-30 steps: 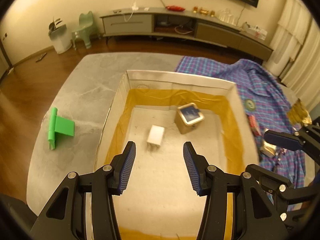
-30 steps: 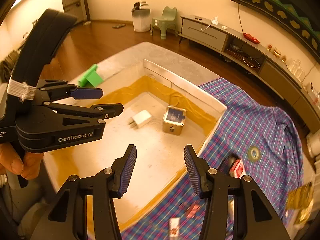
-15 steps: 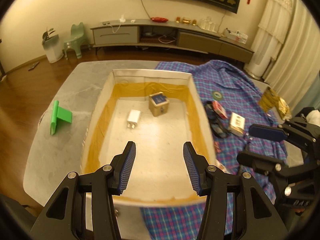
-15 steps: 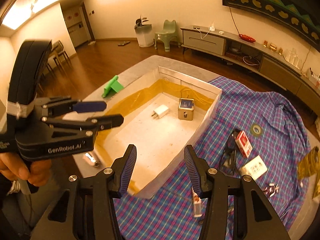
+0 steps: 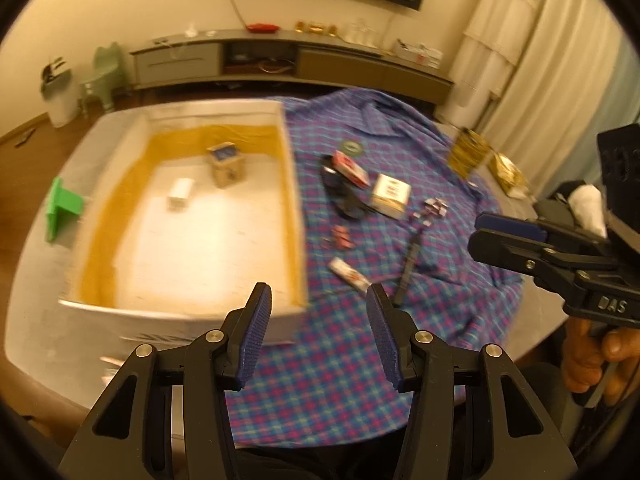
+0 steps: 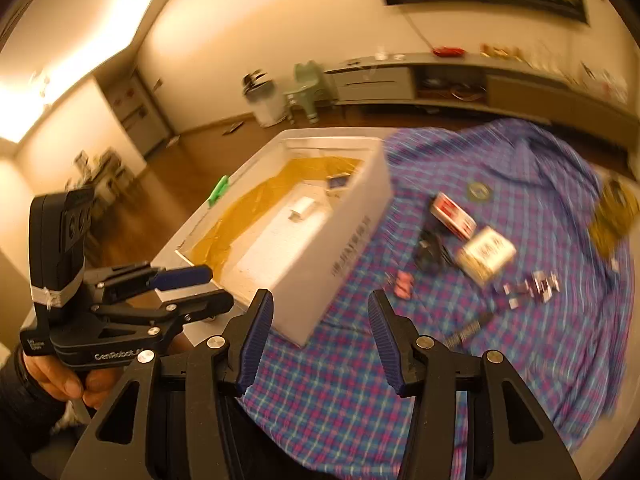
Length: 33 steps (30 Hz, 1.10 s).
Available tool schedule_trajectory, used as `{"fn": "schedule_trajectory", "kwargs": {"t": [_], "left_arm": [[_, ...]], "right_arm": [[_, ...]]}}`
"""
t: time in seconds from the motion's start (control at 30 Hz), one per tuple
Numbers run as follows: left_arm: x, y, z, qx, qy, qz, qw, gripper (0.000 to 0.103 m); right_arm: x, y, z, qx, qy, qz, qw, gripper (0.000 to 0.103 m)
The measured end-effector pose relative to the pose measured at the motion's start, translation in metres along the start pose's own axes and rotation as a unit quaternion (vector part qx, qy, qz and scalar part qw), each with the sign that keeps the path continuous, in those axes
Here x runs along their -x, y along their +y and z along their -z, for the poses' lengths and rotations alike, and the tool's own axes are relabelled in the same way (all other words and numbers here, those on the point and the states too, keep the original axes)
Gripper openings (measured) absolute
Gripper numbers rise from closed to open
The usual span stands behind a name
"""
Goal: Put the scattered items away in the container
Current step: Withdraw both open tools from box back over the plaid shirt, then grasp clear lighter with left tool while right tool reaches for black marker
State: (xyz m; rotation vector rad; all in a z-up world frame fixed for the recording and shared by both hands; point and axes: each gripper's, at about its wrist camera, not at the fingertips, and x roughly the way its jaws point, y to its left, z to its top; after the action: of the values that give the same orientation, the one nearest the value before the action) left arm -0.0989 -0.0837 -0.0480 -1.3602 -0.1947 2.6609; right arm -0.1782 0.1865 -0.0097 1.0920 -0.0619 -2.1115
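Jaws on both grippers are spread wide with nothing between them. The left gripper (image 5: 319, 332) hangs over the near edge of the plaid shirt (image 5: 400, 248), right by the near right corner of the box (image 5: 294, 216). The right gripper (image 6: 320, 338) is over the shirt too, near side, and you can see it off to the right in the left view, gripped by a hand (image 5: 596, 356).

The box sits on the left part of the desk (image 5: 36, 272), shirt spread to its right. Already inside: a white charger (image 5: 181, 193) and a little tin (image 5: 226, 164) at the far end.

Still loose on the shirt: a red pack (image 5: 352, 166), a white carton (image 5: 390, 196), something dark (image 5: 344, 200) between them (too blurry to tell), a small tube (image 5: 349, 273), a thin dark stick (image 5: 410, 266). A green stand (image 5: 60, 208) sits left of the box.
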Motion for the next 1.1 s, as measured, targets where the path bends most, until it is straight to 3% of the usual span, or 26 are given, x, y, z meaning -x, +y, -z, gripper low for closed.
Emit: {"fn": "schedule_trajectory", "kwargs": {"t": [0.2,0.37,0.6,0.7,1.1], "left_arm": [[-0.030,-0.037,0.011,-0.016,0.026,0.019,0.9993,0.052],[-0.059,-0.055,0.019,-0.016,0.048,0.022,0.9985,0.052],[-0.101,-0.056,0.017,0.021,0.063,0.001,0.9978,0.052],[-0.118,-0.050,0.014,0.038,0.069,-0.007,0.9969,0.052],[-0.179,-0.036,0.010,0.089,0.102,-0.036,0.9902,0.052]], "right_arm": [[0.000,-0.058,0.039,-0.086,0.005,0.020,0.996,0.051],[-0.014,-0.080,0.055,-0.112,0.013,0.027,0.993,0.051],[-0.046,-0.089,0.059,-0.121,0.022,0.029,0.992,0.051],[-0.061,-0.096,0.060,-0.128,0.024,0.030,0.991,0.044],[-0.106,-0.113,0.056,-0.122,0.034,0.062,0.990,0.043]]}}
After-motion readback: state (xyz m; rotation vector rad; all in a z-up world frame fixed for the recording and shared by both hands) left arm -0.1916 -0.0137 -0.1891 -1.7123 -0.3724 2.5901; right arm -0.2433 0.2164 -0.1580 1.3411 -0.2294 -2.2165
